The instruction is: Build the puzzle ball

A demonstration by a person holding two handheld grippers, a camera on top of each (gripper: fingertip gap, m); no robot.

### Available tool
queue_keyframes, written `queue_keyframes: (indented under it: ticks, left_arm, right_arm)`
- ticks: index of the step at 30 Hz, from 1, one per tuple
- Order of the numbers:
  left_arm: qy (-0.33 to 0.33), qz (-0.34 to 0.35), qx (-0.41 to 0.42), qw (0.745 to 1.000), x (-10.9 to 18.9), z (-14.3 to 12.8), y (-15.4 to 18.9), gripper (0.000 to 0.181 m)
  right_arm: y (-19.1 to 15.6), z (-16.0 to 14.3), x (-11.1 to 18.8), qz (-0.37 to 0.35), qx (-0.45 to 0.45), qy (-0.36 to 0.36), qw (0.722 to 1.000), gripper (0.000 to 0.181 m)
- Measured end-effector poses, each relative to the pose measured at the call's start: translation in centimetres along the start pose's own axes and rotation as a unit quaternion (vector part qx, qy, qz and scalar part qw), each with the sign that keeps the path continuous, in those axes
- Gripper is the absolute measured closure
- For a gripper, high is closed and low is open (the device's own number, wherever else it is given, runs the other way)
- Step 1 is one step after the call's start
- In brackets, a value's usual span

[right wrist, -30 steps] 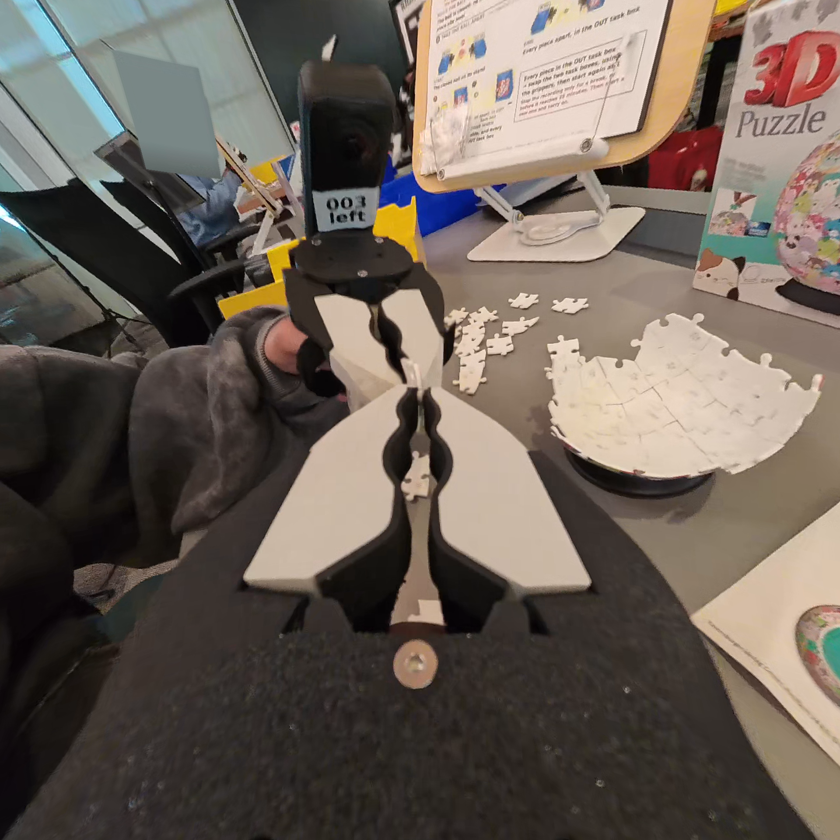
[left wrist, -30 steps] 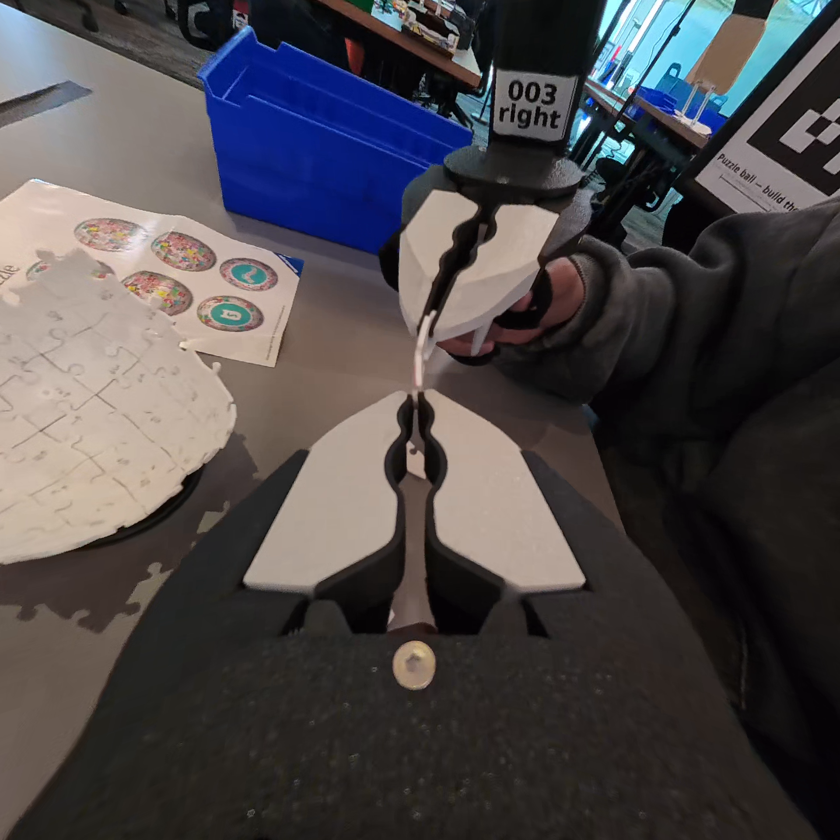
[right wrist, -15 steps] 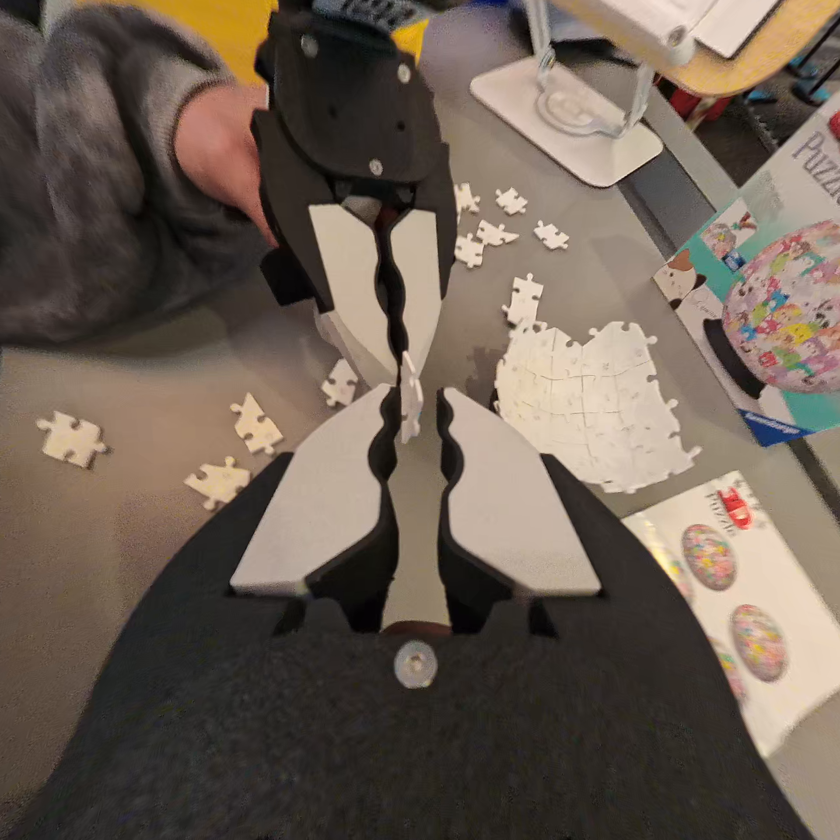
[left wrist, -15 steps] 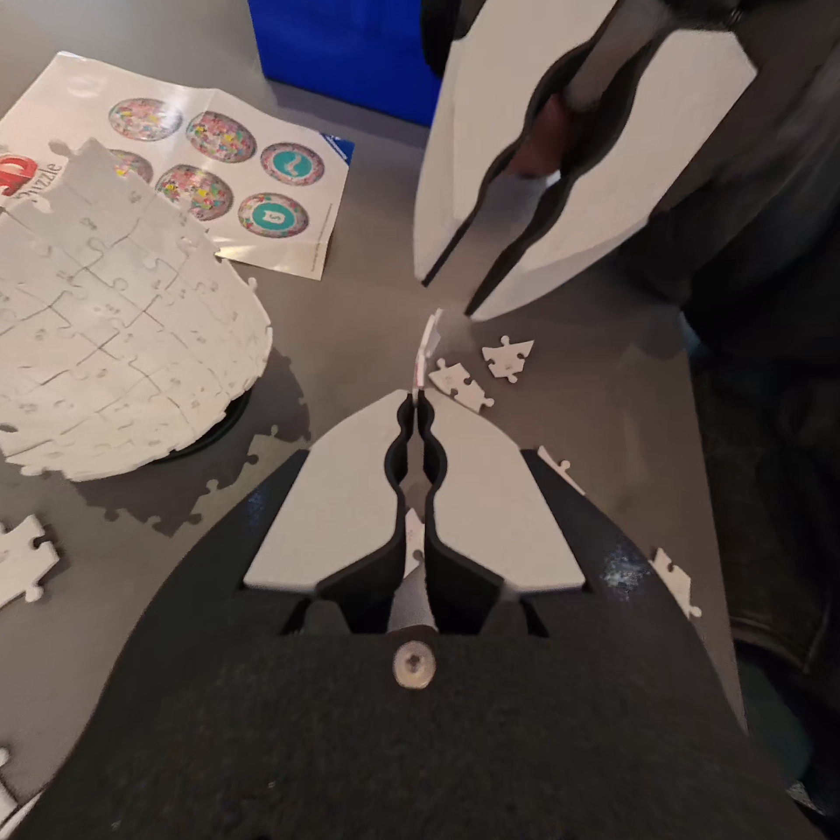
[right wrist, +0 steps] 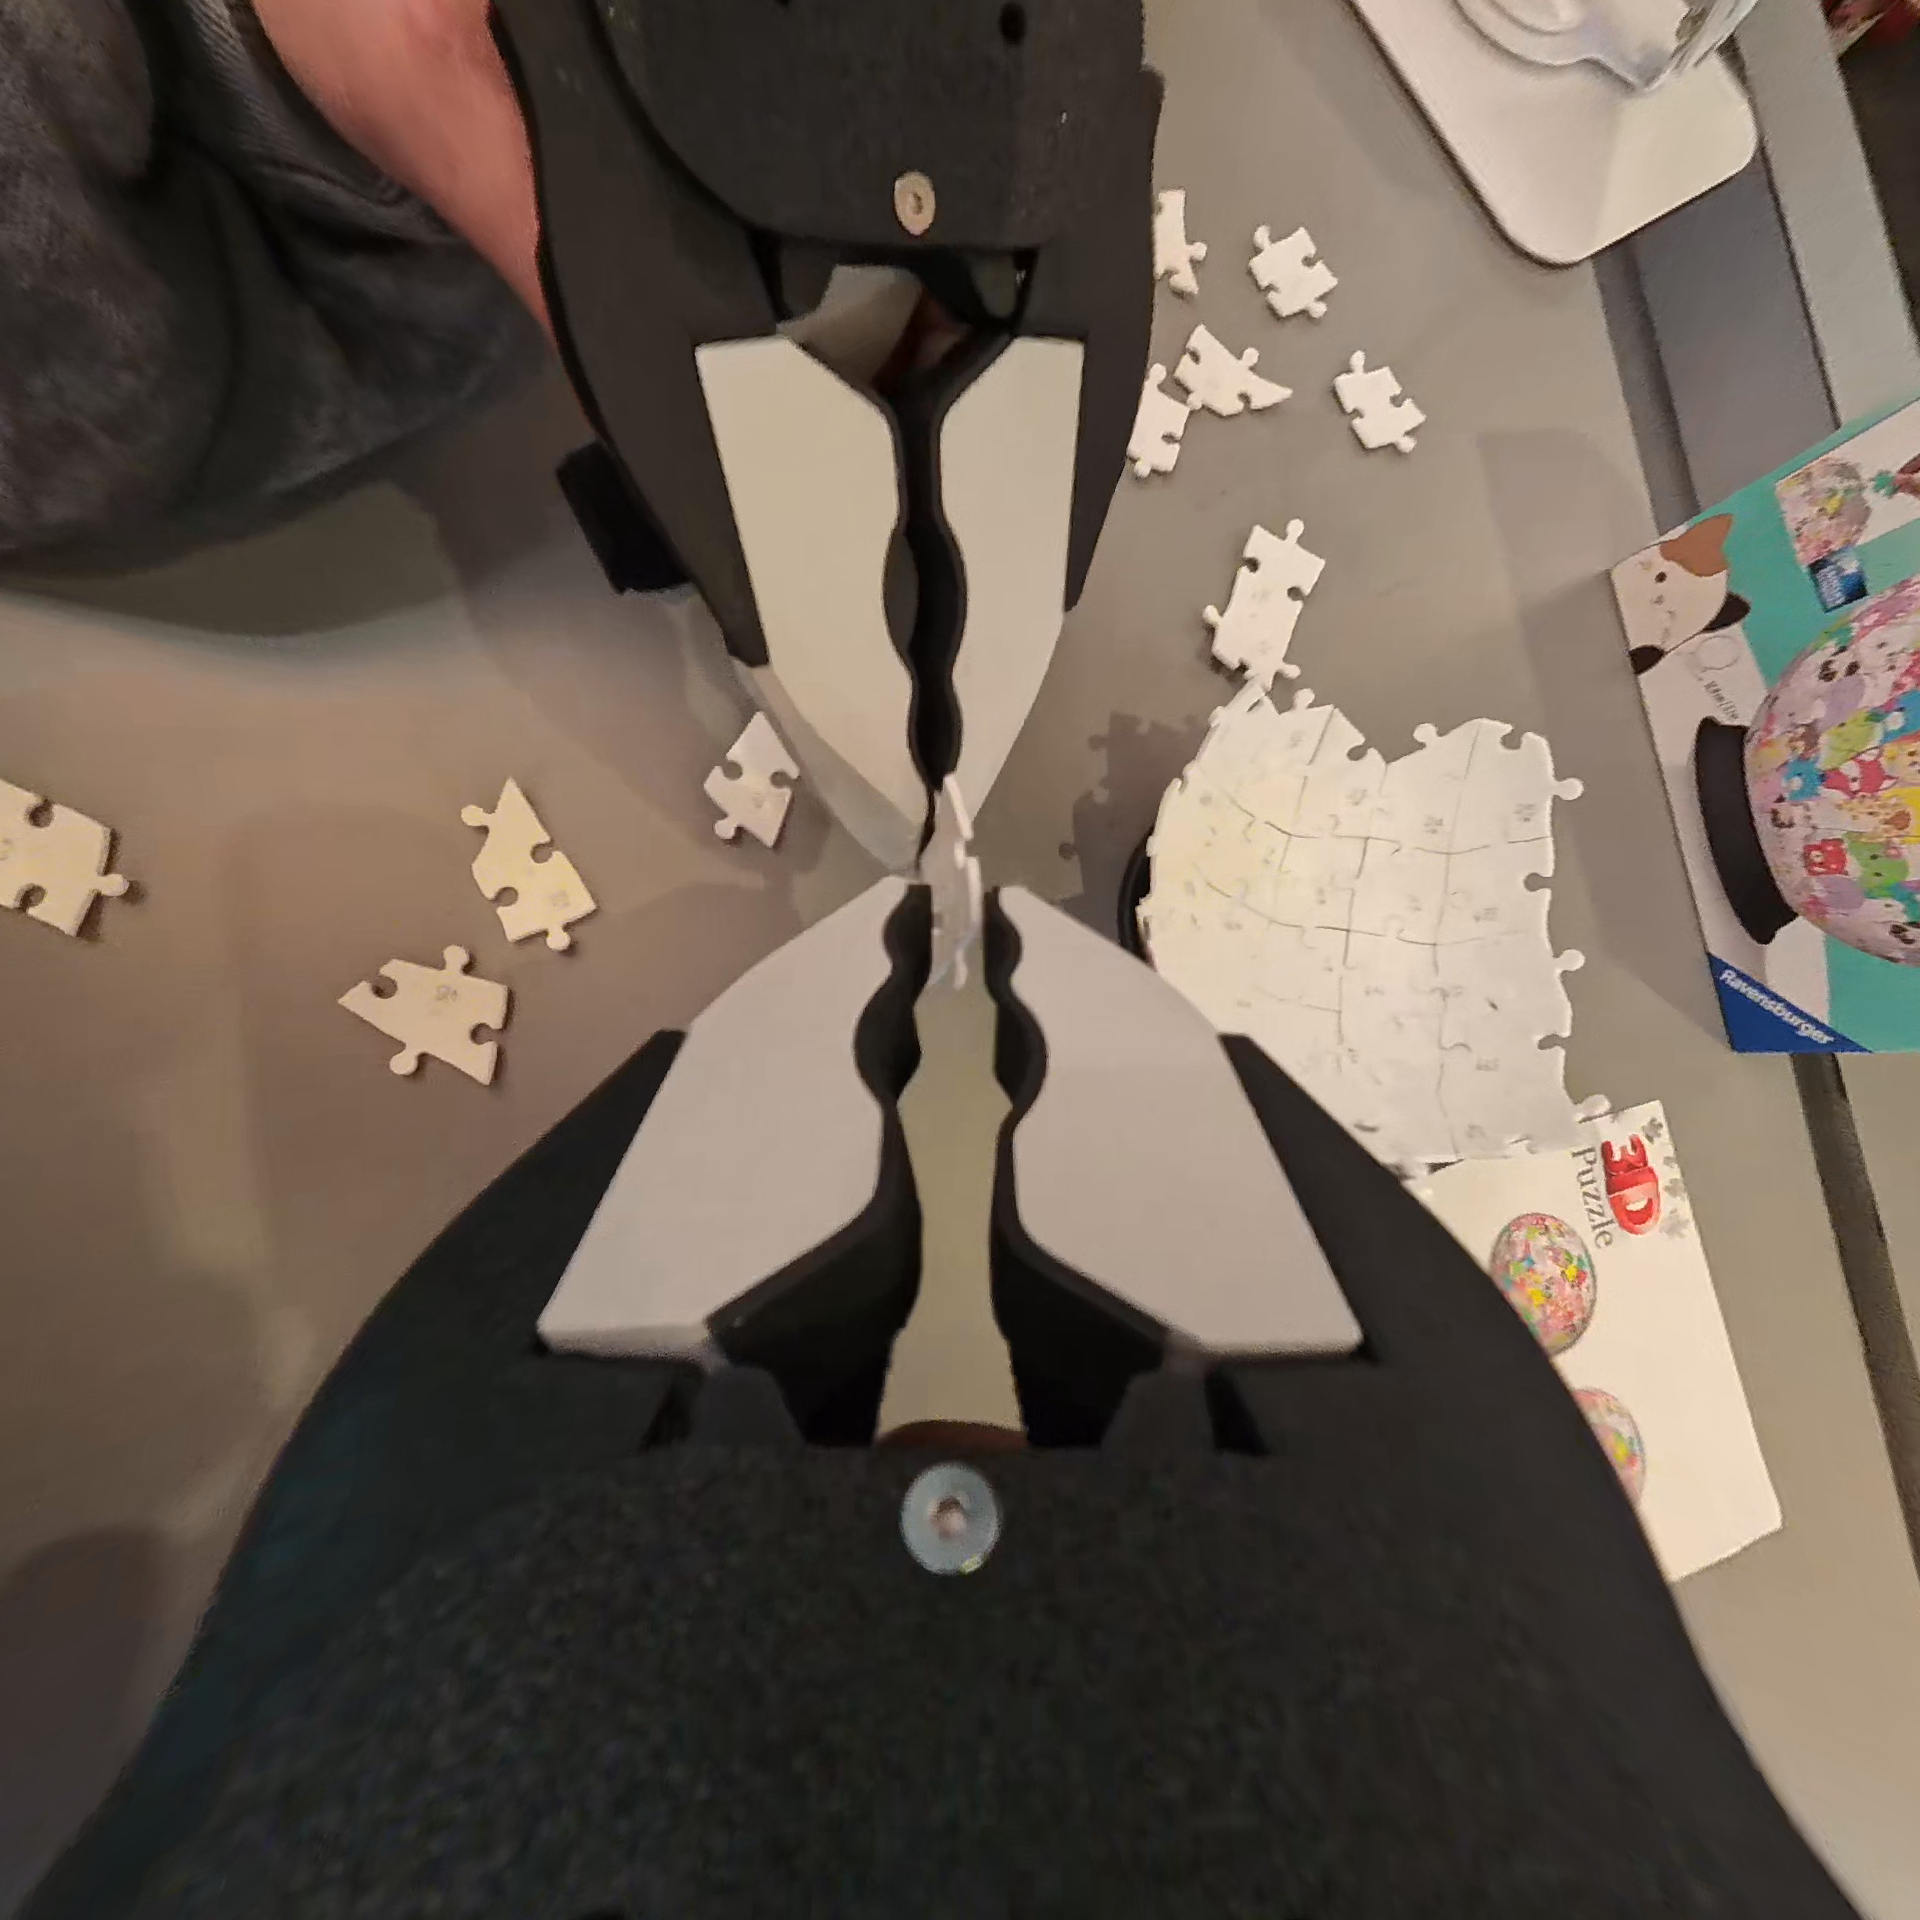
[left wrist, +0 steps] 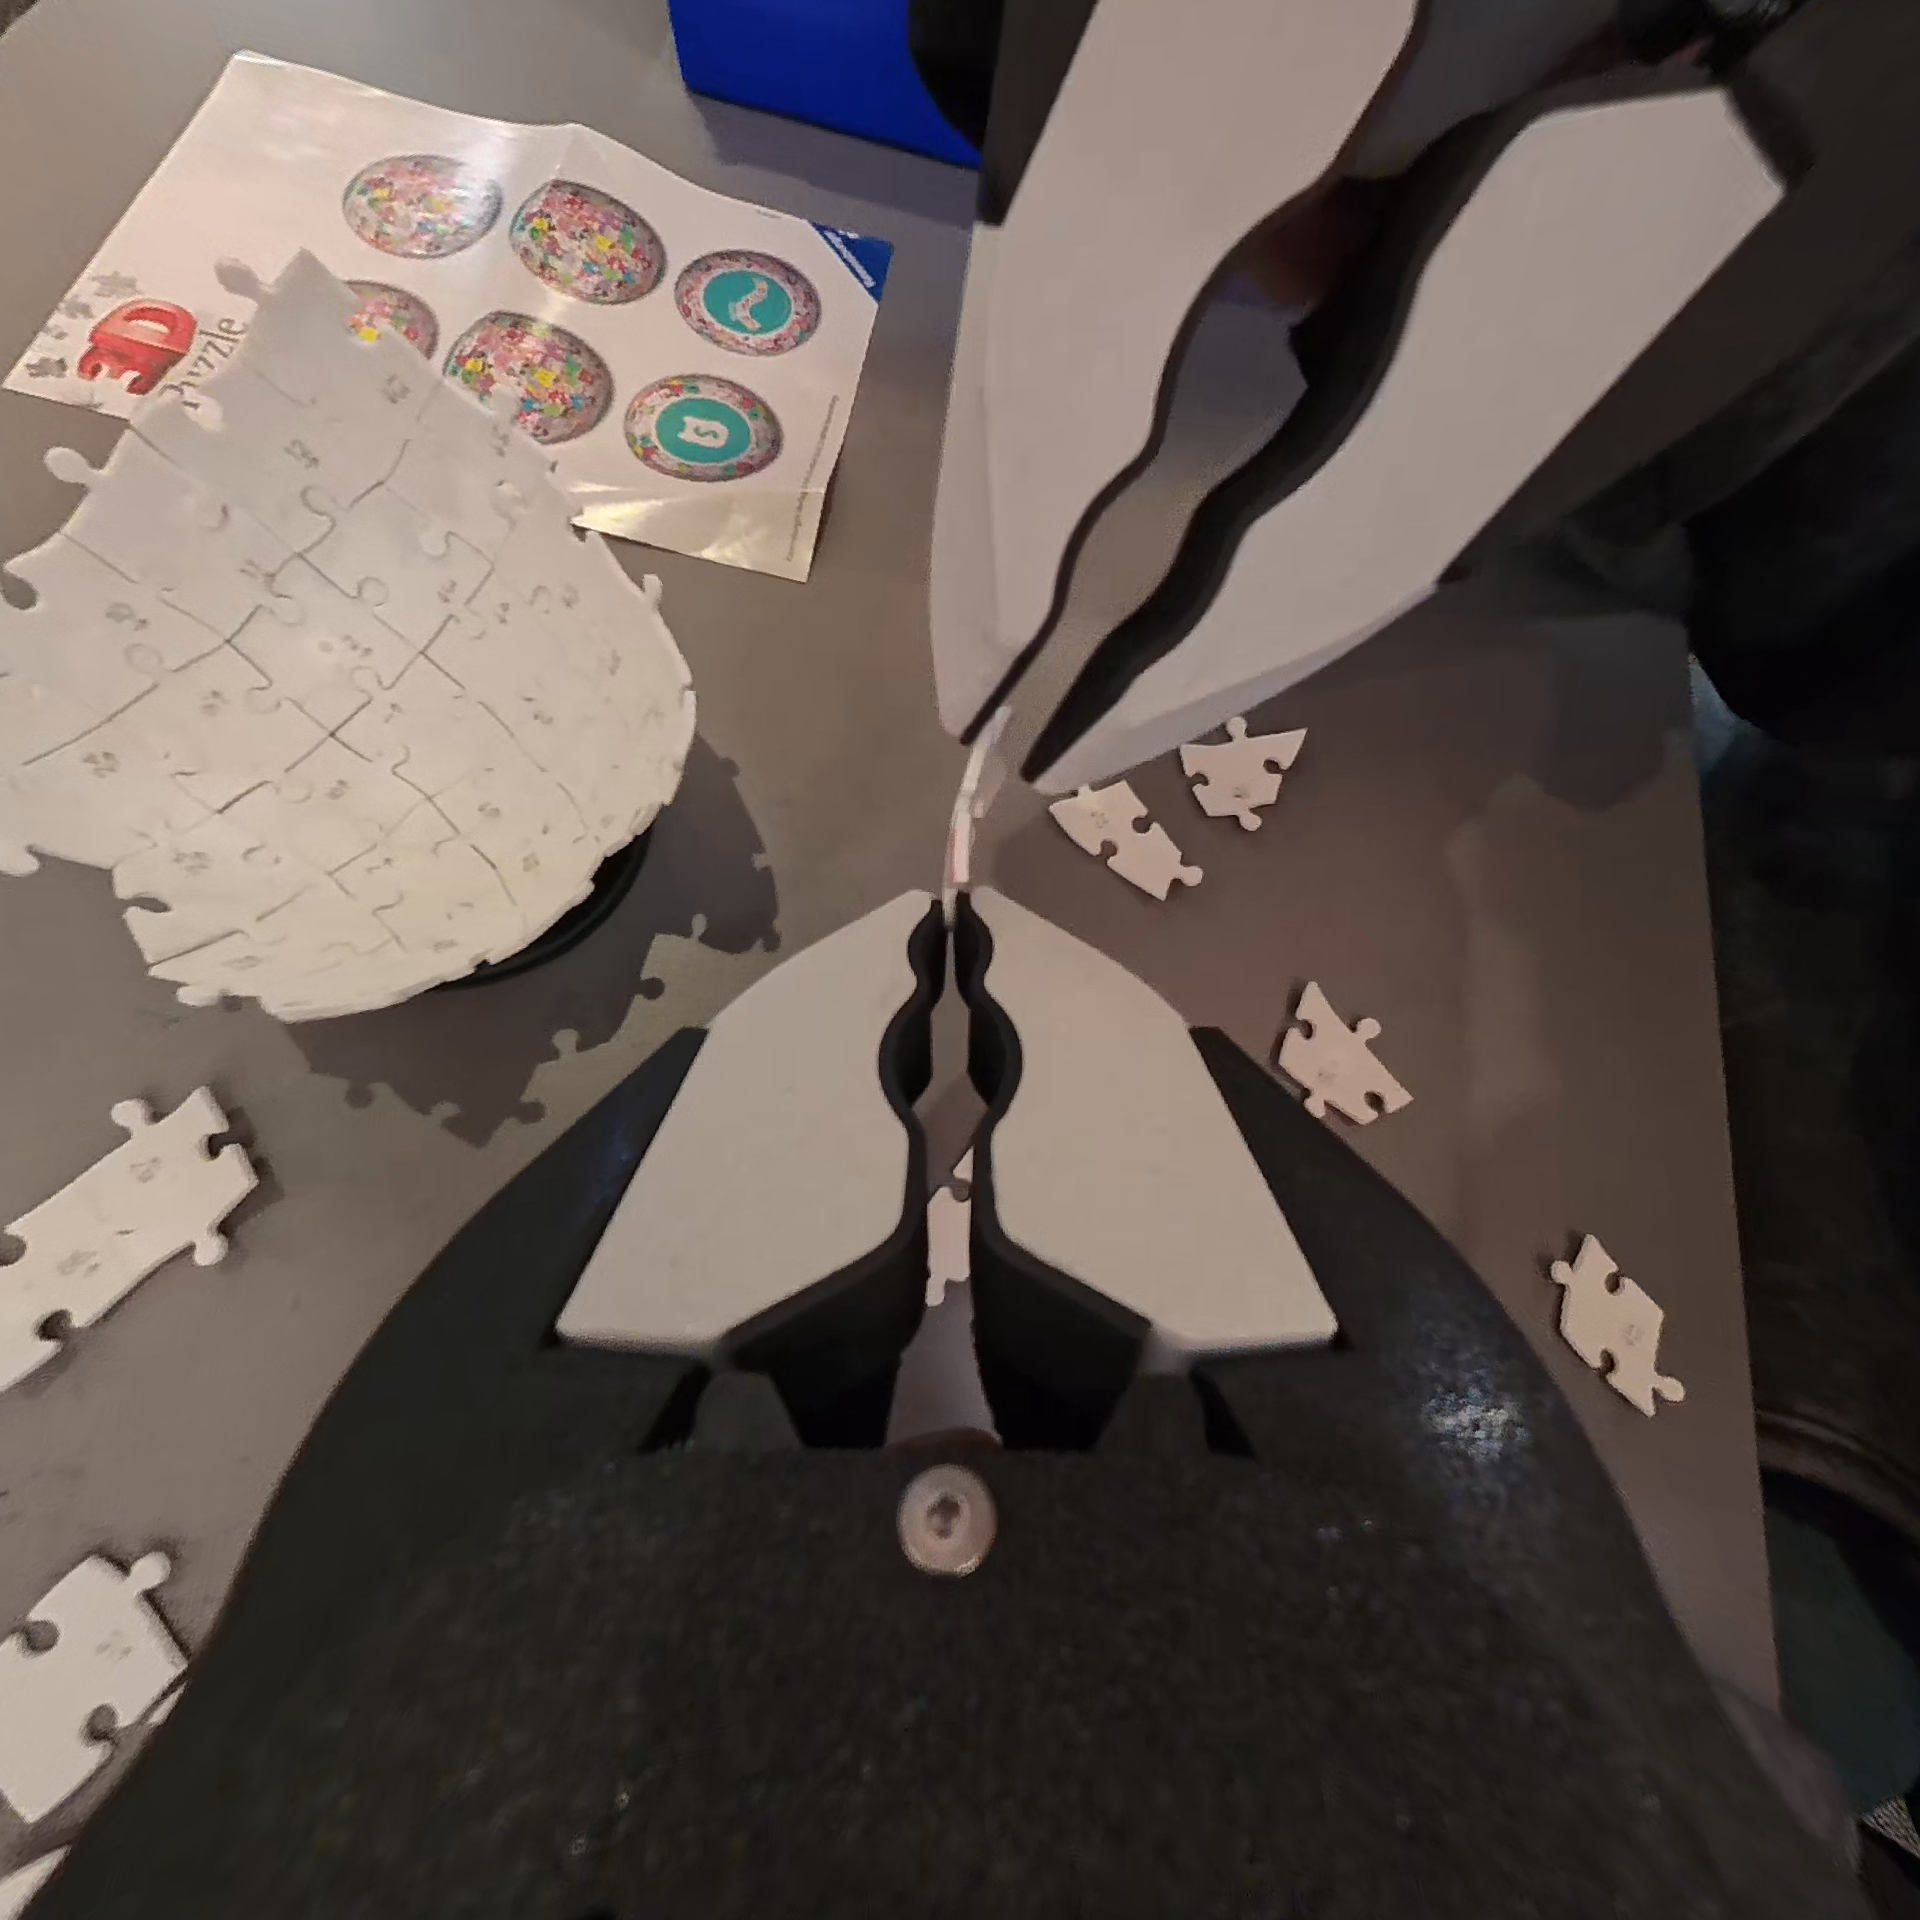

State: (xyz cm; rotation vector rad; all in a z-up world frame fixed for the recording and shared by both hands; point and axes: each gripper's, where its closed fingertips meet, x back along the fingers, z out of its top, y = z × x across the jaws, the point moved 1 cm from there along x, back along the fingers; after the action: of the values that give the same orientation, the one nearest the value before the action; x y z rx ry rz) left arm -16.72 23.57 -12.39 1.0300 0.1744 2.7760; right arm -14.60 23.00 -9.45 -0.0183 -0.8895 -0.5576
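Note:
My left gripper [left wrist: 951, 904] is shut on a white puzzle piece [left wrist: 971, 805], held edge-on above the grey table. My right gripper [right wrist: 954, 923] faces it tip to tip. Its jaws stand slightly apart, with the far end of the piece [right wrist: 956, 894] in the gap. In the left wrist view the right gripper [left wrist: 1003, 753] comes down from the top. In the right wrist view the left gripper [right wrist: 935, 842] does the same. The half-built white puzzle ball [left wrist: 312, 675] sits on a black stand and also shows in the right wrist view [right wrist: 1371, 935].
Loose white pieces [left wrist: 1127, 836] [right wrist: 535, 868] lie scattered on the table. A printed leaflet [left wrist: 623, 312] lies beside the ball, and the puzzle box [right wrist: 1829, 727] stands at the right. A blue bin [left wrist: 810, 73] and a white stand base [right wrist: 1579, 114] are farther back. My two grippers' fingertips are within a few centimetres of each other. The half-built white puzzle ball [left wrist: 312, 675] is about 15 cm from both grippers' fingertips.
Both grippers have tipped down toward the table. The right gripper let go of the piece and opened. Its tips now sit around the piece's far end again. The left gripper stays shut.

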Motion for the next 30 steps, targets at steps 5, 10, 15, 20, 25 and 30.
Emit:
queue_keyframes:
  ticks: [5,10,15,20,25,30]
  left_arm:
    - [0.015,0.016,-0.003,1.000,0.2,0.4,-0.5,0.180]
    - [0.095,0.044,0.013,0.994,2.6,2.1,-2.5,0.159]
    - [0.137,0.082,0.076,0.984,4.6,2.2,-8.2,0.160]
    - [0.065,0.104,0.080,0.989,3.4,2.2,-13.8,0.159]
    - [0.002,0.067,0.082,0.994,-0.3,2.1,-16.3,0.160]
    - [-0.025,0.058,0.072,0.995,-1.8,1.9,-17.3,0.171]
  right_arm:
    - [0.6,-0.1,-0.2,-0.008,0.001,0.000,1.000,0.179]
    - [3.9,1.2,1.2,-0.012,-0.020,0.048,0.999,0.179]
    - [11.7,2.6,2.0,0.035,-0.058,0.118,0.991,0.179]
    - [16.4,1.0,-2.6,0.083,-0.069,0.099,0.989,0.179]
    - [18.1,0.3,-4.4,0.130,-0.092,0.132,0.978,0.179]
    - [18.1,-0.5,-5.3,0.158,-0.091,0.159,0.970,0.179]
